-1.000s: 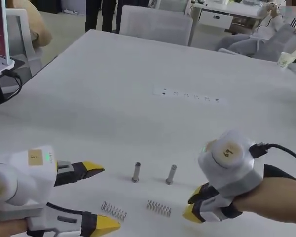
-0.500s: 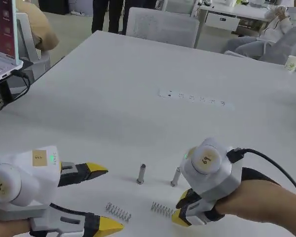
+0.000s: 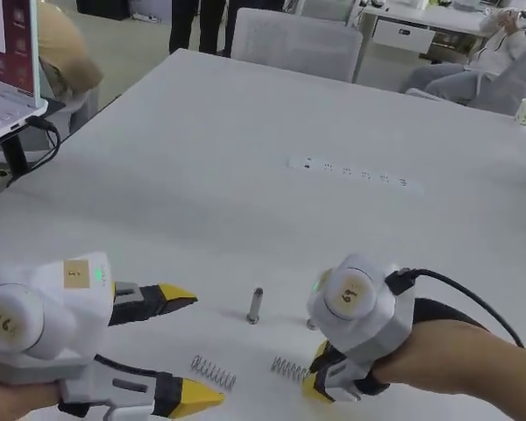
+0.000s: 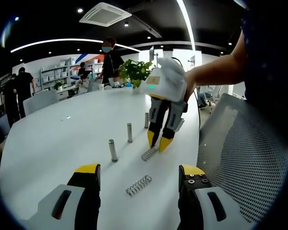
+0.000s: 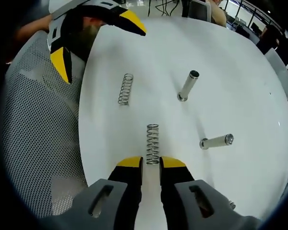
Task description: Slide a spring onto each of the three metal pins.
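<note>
- While the left gripper [image 3: 191, 348] hangs over the table [image 3: 245, 175] with its jaws spread wide and empty, the head view has the right gripper [image 3: 323, 384] tipped down onto one spring [image 3: 289, 368]. The other spring [image 3: 213, 373] lies loose near it. A pin [image 3: 255, 305] stands upright behind them, and a second pin [image 3: 311, 323] is half hidden by the right gripper.
- From the left gripper view, the right gripper [image 4: 158, 142] straddles the far end of the spring [image 4: 149, 153]. The other spring [image 4: 138, 185] lies just ahead of the left gripper's own tips. Both pins stand bare.
- Along the right gripper view, the jaws sit nearly together on either side of the spring's [image 5: 152, 141] near end. I cannot tell whether they pinch it yet.
- Risk, as I judge it: a hold on only the last coils could let the spring droop, swing or spring out on lifting. Squeezing hard might flatten the coil so it will not pass over a pin. A sideways nudge could topple a pin.
</note>
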`<action>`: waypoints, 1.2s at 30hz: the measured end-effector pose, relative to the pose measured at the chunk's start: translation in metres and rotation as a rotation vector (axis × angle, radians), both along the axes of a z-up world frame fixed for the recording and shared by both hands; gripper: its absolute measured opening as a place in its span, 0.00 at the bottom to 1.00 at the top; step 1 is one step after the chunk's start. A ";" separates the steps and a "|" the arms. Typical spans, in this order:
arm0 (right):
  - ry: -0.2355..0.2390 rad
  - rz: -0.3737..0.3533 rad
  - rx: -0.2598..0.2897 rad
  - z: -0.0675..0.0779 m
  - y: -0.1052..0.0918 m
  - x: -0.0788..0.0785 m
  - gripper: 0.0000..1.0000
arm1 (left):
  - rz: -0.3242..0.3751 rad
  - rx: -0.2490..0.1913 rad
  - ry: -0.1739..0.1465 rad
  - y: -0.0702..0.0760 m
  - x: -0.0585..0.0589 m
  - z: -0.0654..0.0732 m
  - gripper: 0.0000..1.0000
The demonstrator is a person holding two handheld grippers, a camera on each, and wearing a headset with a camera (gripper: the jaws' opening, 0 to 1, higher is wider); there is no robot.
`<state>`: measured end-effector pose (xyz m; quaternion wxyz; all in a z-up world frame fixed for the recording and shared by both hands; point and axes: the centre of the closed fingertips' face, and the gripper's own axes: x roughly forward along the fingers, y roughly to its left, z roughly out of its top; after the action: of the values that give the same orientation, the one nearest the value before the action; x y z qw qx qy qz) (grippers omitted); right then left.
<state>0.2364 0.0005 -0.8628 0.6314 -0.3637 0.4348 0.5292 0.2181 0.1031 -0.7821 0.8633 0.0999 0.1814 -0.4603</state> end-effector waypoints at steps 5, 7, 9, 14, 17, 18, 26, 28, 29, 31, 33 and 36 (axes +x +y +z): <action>-0.019 0.027 -0.004 -0.001 -0.001 0.001 0.08 | -0.001 -0.001 0.001 0.000 -0.001 0.000 0.61; -0.020 0.032 -0.004 -0.001 0.000 0.001 0.08 | -0.002 0.000 0.002 0.000 -0.002 -0.001 0.61; -0.025 0.031 -0.004 -0.001 -0.001 0.002 0.08 | -0.006 0.000 0.002 -0.001 -0.003 -0.001 0.61; -0.012 0.020 0.013 0.007 0.001 -0.001 0.08 | -0.014 0.002 -0.001 -0.004 -0.003 0.000 0.60; -0.011 0.022 0.016 0.012 0.001 -0.003 0.08 | -0.020 0.001 -0.002 -0.006 -0.003 0.001 0.59; -0.013 0.022 0.022 0.015 0.001 -0.004 0.08 | -0.025 0.003 -0.003 -0.007 -0.004 0.001 0.58; -0.002 0.050 0.071 0.043 0.006 -0.019 0.08 | -0.060 -0.003 -0.010 -0.015 -0.007 0.005 0.52; 0.006 0.065 0.092 0.053 0.011 -0.025 0.08 | -0.072 -0.004 -0.015 -0.018 -0.008 0.007 0.50; 0.004 0.071 0.096 0.056 0.013 -0.026 0.08 | -0.077 -0.006 -0.016 -0.019 -0.008 0.007 0.49; -0.003 0.097 0.102 0.063 0.017 -0.030 0.08 | -0.092 -0.008 -0.019 -0.023 -0.010 0.009 0.46; -0.011 0.119 0.102 0.068 0.020 -0.033 0.08 | -0.110 -0.008 -0.021 -0.027 -0.012 0.010 0.43; -0.019 0.147 0.094 0.074 0.023 -0.036 0.08 | -0.128 -0.002 -0.020 -0.031 -0.014 0.010 0.41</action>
<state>0.2008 0.0237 -0.7891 0.6113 -0.3696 0.3755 0.5905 0.2043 0.0720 -0.7720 0.8340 0.1151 0.1655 -0.5136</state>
